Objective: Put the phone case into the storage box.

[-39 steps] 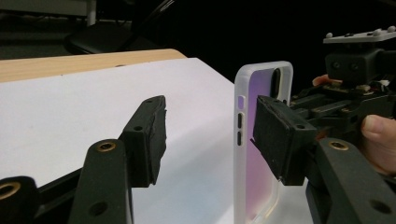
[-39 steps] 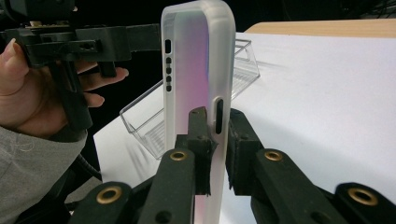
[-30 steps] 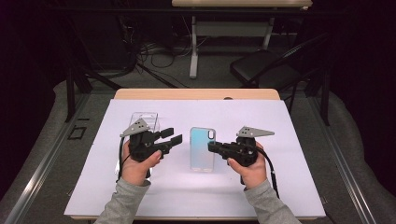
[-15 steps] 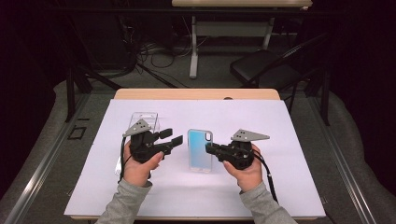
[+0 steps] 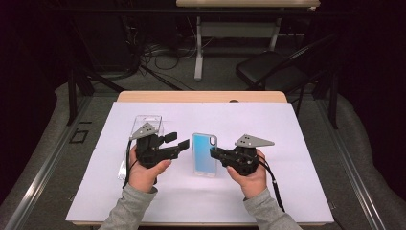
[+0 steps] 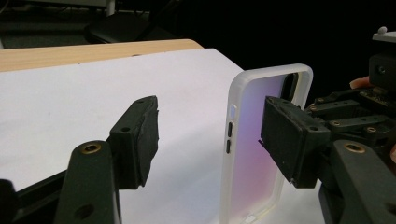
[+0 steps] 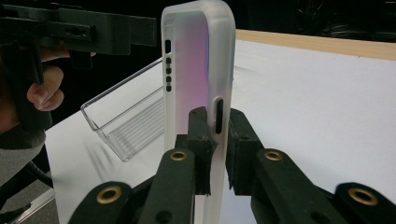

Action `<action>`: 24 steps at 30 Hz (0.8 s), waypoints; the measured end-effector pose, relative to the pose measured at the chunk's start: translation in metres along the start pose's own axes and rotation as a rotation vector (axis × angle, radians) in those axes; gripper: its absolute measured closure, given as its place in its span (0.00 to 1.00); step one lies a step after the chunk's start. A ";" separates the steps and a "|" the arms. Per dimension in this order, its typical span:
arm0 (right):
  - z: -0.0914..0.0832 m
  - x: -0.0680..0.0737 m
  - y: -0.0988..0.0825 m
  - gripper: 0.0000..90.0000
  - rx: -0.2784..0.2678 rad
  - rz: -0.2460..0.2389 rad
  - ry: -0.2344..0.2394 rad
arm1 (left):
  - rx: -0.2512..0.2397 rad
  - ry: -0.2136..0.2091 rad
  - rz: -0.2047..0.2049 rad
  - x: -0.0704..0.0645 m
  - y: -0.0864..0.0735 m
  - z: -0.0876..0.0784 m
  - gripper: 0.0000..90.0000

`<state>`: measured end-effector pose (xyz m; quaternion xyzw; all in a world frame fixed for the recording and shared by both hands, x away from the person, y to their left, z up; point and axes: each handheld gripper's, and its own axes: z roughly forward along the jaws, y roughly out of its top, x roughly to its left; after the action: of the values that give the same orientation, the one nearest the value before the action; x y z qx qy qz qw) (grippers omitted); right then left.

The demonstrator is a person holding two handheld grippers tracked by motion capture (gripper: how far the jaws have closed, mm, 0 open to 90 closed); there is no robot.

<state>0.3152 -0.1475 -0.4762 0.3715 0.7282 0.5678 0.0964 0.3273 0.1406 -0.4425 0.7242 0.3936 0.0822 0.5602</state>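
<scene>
Our right claw (image 7: 215,140) is clamped on the long edge of the phone case (image 7: 198,70), jaws closed on its rim near the side slot. In the high view the case (image 5: 204,154) lies at bench centre, long axis 12 to 6. Our left claw (image 5: 176,142) sits at 9 o'clock of it, half open; its jaws have just been opening, nothing between them. A clear tray (image 5: 147,123) lies at 11 o'clock. The left claw must travel toward 3.

The high view looks forward and down over the table (image 5: 306,120); both gripper views sit close, sharing the phone case (image 6: 252,154).
</scene>
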 end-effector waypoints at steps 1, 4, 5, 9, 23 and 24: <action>0.000 0.000 0.000 0.91 -0.001 0.000 -0.001 | 0.001 -0.001 0.002 0.000 0.000 0.000 0.41; 0.000 0.000 0.000 0.91 0.001 -0.003 -0.003 | 0.004 0.013 0.015 -0.002 0.000 0.000 0.41; 0.000 0.000 0.000 0.91 0.002 -0.002 -0.004 | 0.003 0.016 0.021 -0.002 0.000 0.000 0.41; 0.000 0.000 0.000 0.91 0.000 0.001 -0.003 | 0.004 0.015 0.029 -0.003 0.000 0.001 0.42; 0.002 0.004 -0.002 0.91 -0.003 -0.003 -0.001 | 0.009 0.001 0.027 -0.006 -0.004 0.004 0.53; 0.002 0.004 -0.002 0.91 -0.001 -0.003 0.000 | 0.011 0.000 0.032 -0.006 -0.004 0.005 0.54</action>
<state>0.3124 -0.1435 -0.4777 0.3704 0.7285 0.5679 0.0976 0.3236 0.1331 -0.4461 0.7334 0.3824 0.0888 0.5550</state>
